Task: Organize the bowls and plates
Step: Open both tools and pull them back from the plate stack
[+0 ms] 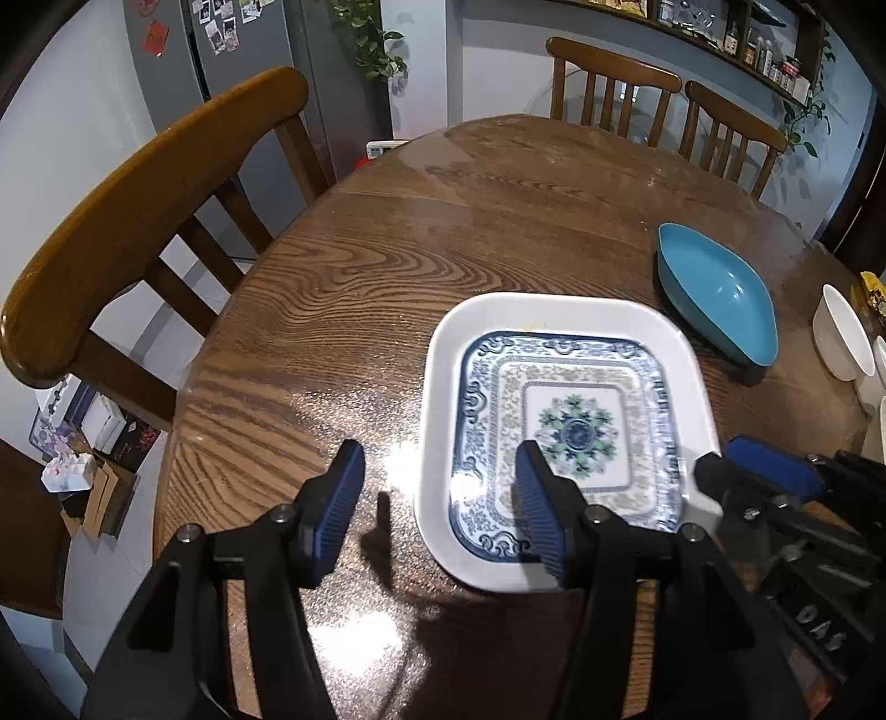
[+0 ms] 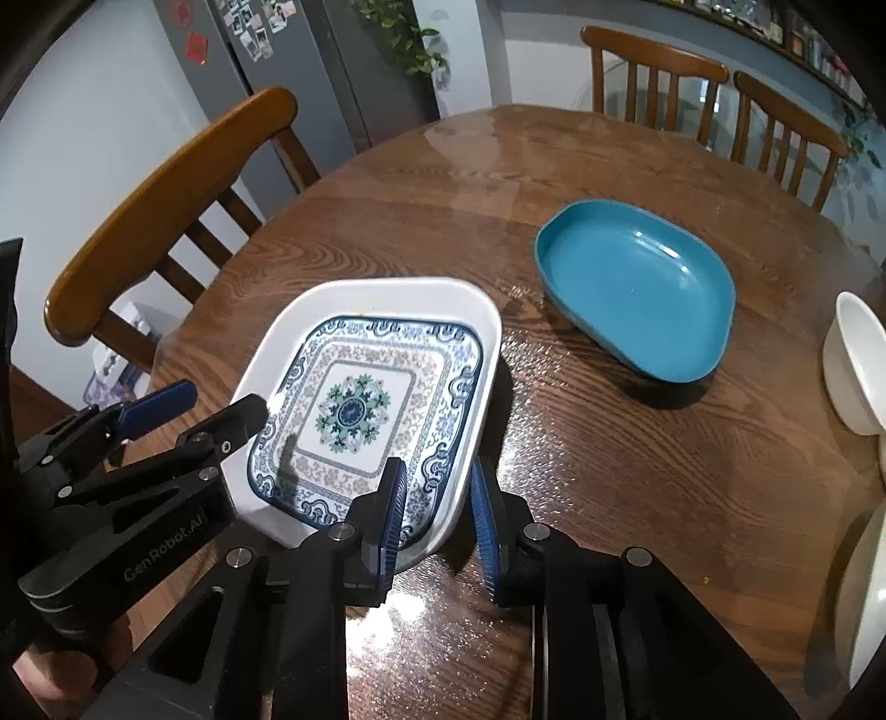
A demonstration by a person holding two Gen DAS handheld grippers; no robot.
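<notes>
**Patterned plate flat near the desk's near edge, both grippers spread at its rim**

Round wooden desk (image 1: 387, 266), kitchen behind, wooden chairs (image 1: 138, 210) round the far and left edges, grey fridge (image 1: 243, 50) at back. White square plate (image 1: 559, 321) with rounded corners and a blue floral pattern lies flat by the near edge, face up, no clear long axis; in the right wrist view it sits skewed, one corner toward the desk's near edge. Teal dish (image 2: 637, 288) is farther in toward the right edge, well apart from the plate, oblong, long axis running from the desk's middle out to the right edge, open side up. White bowls (image 2: 853, 365) crowd the right edge, partly cut off by the frame.

Left gripper (image 1: 437, 487) spread wide, straddling the plate's left rim: one pad over bare wood, the other over the patterned well, neither pressing the rim. Right gripper (image 2: 437, 498) parted a little, straddling the plate's near right rim, one pad inside over the pattern, the other outside above the wood; a gap shows at both pads, so no pinch. Nothing held by either.
</notes>
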